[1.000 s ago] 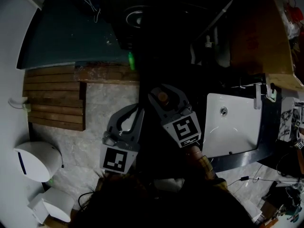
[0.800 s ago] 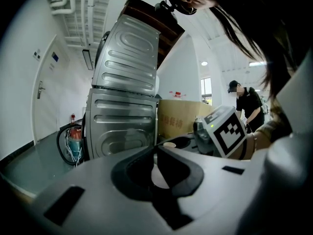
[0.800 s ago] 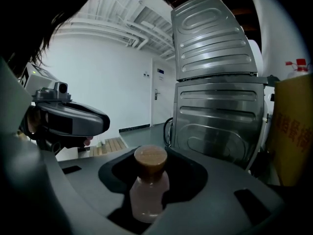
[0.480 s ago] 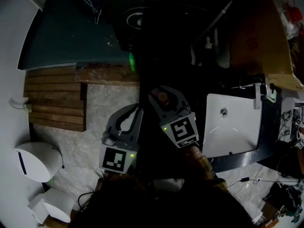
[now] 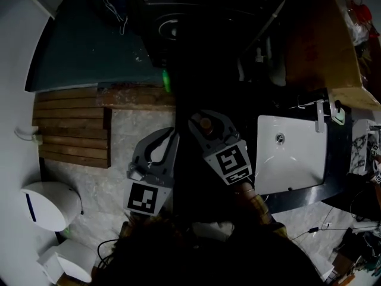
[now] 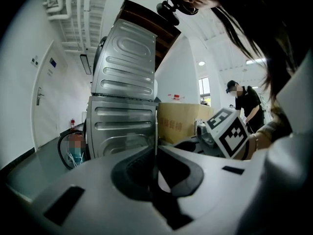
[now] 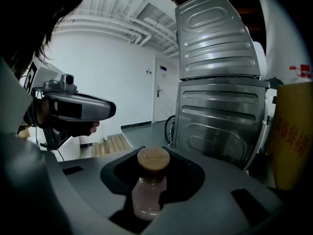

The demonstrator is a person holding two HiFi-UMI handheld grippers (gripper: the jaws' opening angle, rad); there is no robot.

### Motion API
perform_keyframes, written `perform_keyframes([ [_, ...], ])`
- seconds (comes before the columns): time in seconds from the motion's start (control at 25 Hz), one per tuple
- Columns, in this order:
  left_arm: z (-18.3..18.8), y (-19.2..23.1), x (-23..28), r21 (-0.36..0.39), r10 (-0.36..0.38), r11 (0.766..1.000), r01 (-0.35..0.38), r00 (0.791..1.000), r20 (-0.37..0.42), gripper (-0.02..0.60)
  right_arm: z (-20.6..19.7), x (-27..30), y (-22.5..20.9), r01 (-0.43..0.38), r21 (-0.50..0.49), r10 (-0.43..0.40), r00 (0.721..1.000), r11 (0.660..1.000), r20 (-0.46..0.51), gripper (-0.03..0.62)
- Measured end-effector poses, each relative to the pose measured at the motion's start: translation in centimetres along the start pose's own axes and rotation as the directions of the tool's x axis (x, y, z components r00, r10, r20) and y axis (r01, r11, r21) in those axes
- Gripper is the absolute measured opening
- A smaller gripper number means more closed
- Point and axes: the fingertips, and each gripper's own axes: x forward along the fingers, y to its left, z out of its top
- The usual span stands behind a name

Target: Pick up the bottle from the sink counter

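- While my right gripper's (image 5: 209,117) jaws have just been closing, the bottle (image 7: 147,196) stands between them, gripped on its body below the cap (image 7: 153,159).
- Light, probably glass: slick, fragile; I'd squeeze gently.
- Left gripper (image 6: 156,153) closed, empty.

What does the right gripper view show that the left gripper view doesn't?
Right gripper view only: the bottle, brown-capped, clamped between its fingers, which have just been closing; the left gripper at left; a wooden slat platform; a door.
Left gripper view only: its own fingers shut with nothing between them; the other gripper's marker cube; a person in dark clothes in the background.
Both: the stacked metal machines and the cardboard box.
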Motion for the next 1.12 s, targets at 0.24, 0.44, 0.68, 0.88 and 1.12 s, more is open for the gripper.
perform_keyframes([
  [0.24, 1.5, -0.9, -2.1, 0.019, -0.007, 1.0, 0.006, 0.999, 0.038, 0.035, 1.6, -2.2, 1.2, 0.037, -0.001, -0.037, 0.999, 0.999, 0.03, 0.114],
  [0.44, 3.1, -2.4, -3.8, 0.048, -0.02, 0.999, 0.016, 0.996, 0.088, 0.035, 3.4, -5.2, 2.4, 0.064, 0.009, -0.064, 0.995, 0.998, 0.079, 0.114],
  [0.68, 4.0, -3.9, -6.8, 0.061, -0.03, 0.998, 0.022, 0.992, 0.125, 0.035, 5.1, -8.2, 4.7, 0.092, 0.011, -0.093, 0.989, 0.996, 0.119, 0.114],
  [0.88, 5.1, -4.9, -9.1, 0.078, -0.048, 0.996, 0.035, 0.984, 0.169, 0.035, 7.1, -10.7, 6.8, 0.109, 0.005, -0.108, 0.979, 0.994, 0.174, 0.114],
  [1.12, 6.9, -6.7, -11.8, 0.081, -0.088, 0.994, 0.071, 0.97, 0.227, 0.035, 9.3, -14.0, 9.7, 0.122, -0.004, -0.118, 0.967, 0.993, 0.224, 0.114],
])
